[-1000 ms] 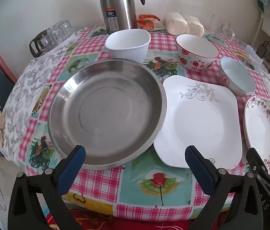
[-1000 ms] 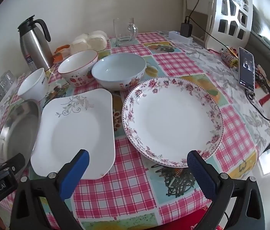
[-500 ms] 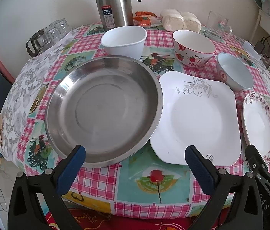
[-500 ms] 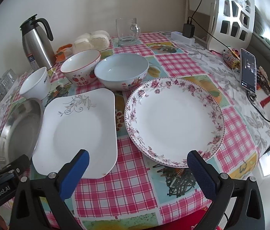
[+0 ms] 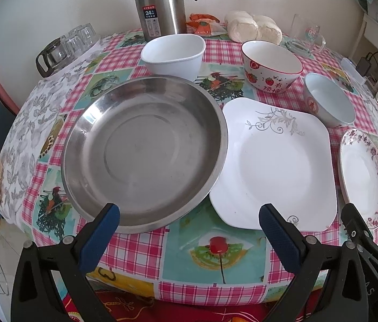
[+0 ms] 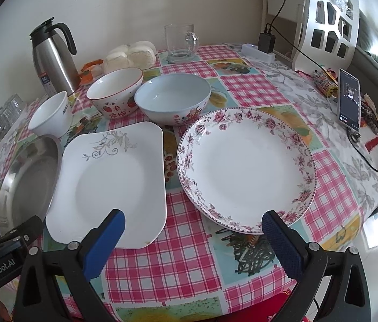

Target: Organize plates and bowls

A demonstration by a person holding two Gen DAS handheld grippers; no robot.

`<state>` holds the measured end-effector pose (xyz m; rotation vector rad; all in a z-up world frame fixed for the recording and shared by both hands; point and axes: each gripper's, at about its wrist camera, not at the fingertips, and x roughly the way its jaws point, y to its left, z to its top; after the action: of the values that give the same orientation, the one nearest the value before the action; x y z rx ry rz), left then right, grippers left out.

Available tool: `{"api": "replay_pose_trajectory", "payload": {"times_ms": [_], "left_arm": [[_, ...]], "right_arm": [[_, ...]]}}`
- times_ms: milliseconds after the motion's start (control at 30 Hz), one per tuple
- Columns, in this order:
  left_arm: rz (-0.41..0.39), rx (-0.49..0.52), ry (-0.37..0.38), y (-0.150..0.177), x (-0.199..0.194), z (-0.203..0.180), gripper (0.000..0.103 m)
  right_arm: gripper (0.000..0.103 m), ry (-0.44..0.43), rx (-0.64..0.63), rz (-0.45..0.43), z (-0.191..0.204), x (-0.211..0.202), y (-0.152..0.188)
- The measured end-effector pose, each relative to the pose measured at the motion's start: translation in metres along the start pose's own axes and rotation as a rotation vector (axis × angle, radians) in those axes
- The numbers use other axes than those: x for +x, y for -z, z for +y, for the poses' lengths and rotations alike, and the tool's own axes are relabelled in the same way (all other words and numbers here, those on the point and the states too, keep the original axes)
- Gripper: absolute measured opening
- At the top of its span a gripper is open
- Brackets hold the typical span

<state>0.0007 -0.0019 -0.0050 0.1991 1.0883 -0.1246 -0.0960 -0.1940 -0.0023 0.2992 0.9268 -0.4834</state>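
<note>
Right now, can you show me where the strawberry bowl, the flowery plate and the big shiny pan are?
strawberry bowl [image 6: 113, 94]: right wrist view, inside wall.
flowery plate [image 6: 245, 169]: right wrist view, white middle.
big shiny pan [image 5: 140, 150]: left wrist view, flat bottom.

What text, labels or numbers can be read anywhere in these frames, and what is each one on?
"24": label on the steel thermos; the smaller print under it is too small to read.
"GenRobot.AI": side of the left gripper, seen from the right wrist view.
"有" and "烦恼": strawberry bowl.
Red characters on the pale blue bowl: too blurred to read.
Print on the glass mug: unreadable.
</note>
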Motion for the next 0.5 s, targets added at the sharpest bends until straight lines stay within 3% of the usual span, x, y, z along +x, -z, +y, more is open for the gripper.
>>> {"api": "replay_pose_trajectory", "payload": {"times_ms": [500], "left_arm": [[-0.016, -0.011, 0.02, 0.0003, -0.0013, 0.001, 0.103]], "right_arm": [[0.103, -0.002, -0.005, 0.004, -0.0001, 0.0008, -0.0002]]}}
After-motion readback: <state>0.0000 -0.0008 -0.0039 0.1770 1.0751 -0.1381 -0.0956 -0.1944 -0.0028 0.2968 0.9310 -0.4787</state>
